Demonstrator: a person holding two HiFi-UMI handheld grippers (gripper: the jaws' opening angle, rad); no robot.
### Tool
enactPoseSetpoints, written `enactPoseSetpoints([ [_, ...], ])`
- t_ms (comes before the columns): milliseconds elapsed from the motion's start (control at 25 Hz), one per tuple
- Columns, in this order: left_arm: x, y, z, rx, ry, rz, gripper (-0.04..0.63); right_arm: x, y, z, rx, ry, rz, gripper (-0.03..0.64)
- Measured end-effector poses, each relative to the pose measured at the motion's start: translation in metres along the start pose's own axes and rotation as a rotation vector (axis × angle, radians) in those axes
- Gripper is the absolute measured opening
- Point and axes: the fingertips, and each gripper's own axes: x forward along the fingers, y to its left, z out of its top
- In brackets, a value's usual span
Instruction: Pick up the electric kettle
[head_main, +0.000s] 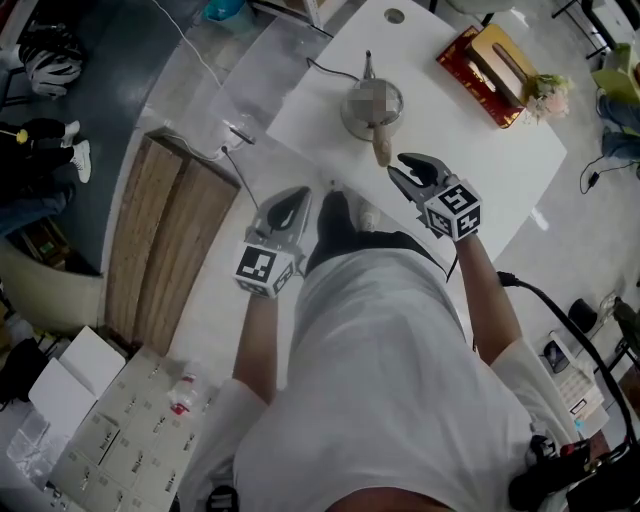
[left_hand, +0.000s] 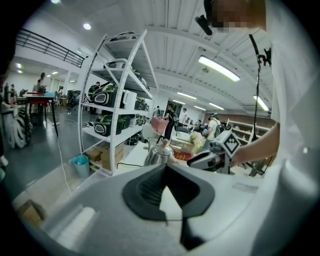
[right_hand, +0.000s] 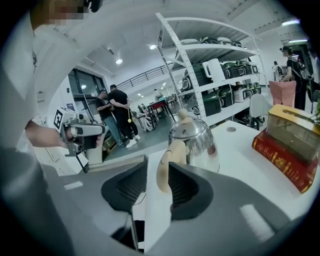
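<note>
**Item: electric kettle (head_main: 372, 108).** Polished metal body, domed lid with a knob, pale wooden handle (head_main: 381, 150). Stands upright on the white table (head_main: 470, 170), toward its far side, with the handle turned toward the person. A dark cord (head_main: 325, 68) runs from it across the tabletop. Not lifted; nothing grips it.

**Item: right gripper (head_main: 402, 167).** Held over the table's near part, aimed at the kettle. Jaws stand apart. In the right gripper view the wooden handle (right_hand: 167, 167) shows in the gap between the pads, which do not press on it. From the head view the tips sit just beside the handle's free end; whether they touch it cannot be told.

**Item: left gripper (head_main: 297, 195).** Held off the table's near-left edge, well apart from the kettle. In the left gripper view the pad tips meet, clenched on nothing. The kettle (left_hand: 159, 154) shows beyond them.

**Other table contents.** A red book (head_main: 462, 62) lies at the far right, with a tan box (head_main: 503, 60) on top of it. A small bunch of pale flowers (head_main: 546, 95) sits beside them.

**Surroundings.** A white shelf rack (right_hand: 210, 65) loaded with appliances stands behind the table. Wooden panels (head_main: 160, 240) lie on the floor to the left.
</note>
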Motion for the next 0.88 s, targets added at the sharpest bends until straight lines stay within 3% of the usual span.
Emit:
enactPoseSetpoints([
  [480,-0.003,0.027,-0.010,-0.047,0.028,0.044,0.002,0.040,-0.018,-0.011,-0.009,0.076,0.026,0.183],
  [880,-0.006,0.045,-0.018,-0.081,0.048,0.070,0.002,0.066,-0.010,-0.023,-0.050,0.151,0.111,0.219],
])
